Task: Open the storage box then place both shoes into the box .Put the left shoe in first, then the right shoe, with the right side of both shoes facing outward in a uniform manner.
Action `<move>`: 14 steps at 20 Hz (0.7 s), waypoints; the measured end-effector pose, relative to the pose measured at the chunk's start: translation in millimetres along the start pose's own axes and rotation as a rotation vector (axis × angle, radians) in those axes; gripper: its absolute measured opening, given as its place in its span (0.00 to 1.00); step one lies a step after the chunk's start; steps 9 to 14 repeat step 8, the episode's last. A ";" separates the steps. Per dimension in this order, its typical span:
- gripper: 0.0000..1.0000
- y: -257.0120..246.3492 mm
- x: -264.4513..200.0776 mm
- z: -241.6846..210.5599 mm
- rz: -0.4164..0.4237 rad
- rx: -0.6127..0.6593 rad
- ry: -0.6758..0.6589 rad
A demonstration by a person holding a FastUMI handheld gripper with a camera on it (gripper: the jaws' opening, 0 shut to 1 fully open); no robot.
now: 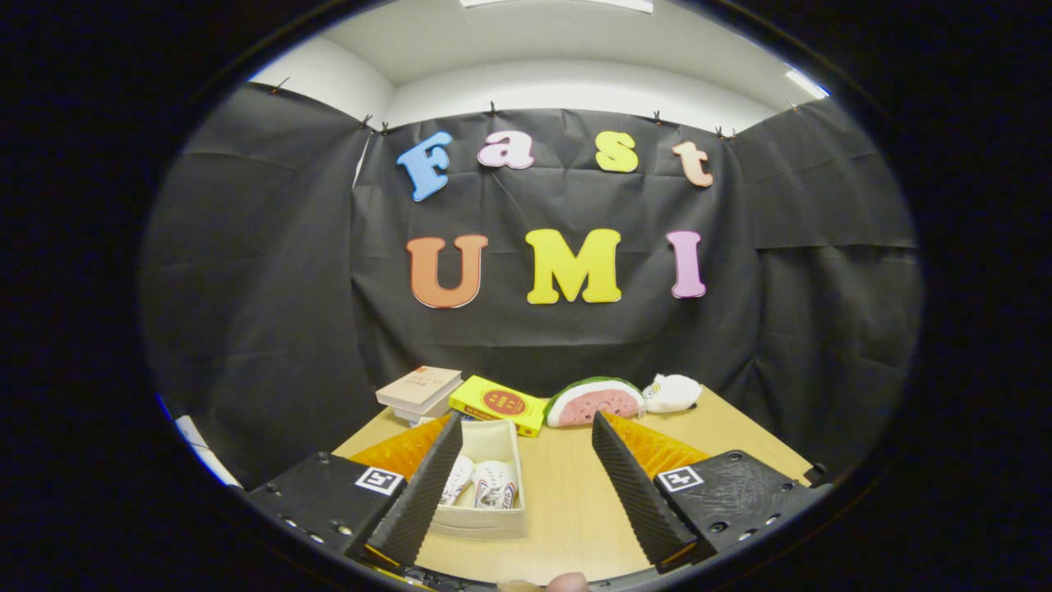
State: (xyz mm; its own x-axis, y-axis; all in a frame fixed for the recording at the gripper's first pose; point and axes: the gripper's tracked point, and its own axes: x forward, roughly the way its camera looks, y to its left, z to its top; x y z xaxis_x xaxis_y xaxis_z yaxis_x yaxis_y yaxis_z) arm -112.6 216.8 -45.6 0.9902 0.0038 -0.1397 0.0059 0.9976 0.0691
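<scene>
2 shoes [483, 482] already lie side by side inside the open storage box [485, 520] on the table [567, 493], just beside your left finger, so with your gripper [522, 481] spread wide and holding nothing, the task looks finished, though which side faces outward is unclear.

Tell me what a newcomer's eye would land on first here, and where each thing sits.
The tool hangs open over the wooden table, its two fingers spread wide and pressing on nothing. By its left finger lies an open storage box with two white shoes already inside, side by side. Beyond the fingers, along the black cloth wall, sit a stack of books, a yellow box, a watermelon-slice toy and a small white plush.
</scene>
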 end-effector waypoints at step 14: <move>0.96 21.7 -13.3 13.2 -0.010 -0.025 -0.028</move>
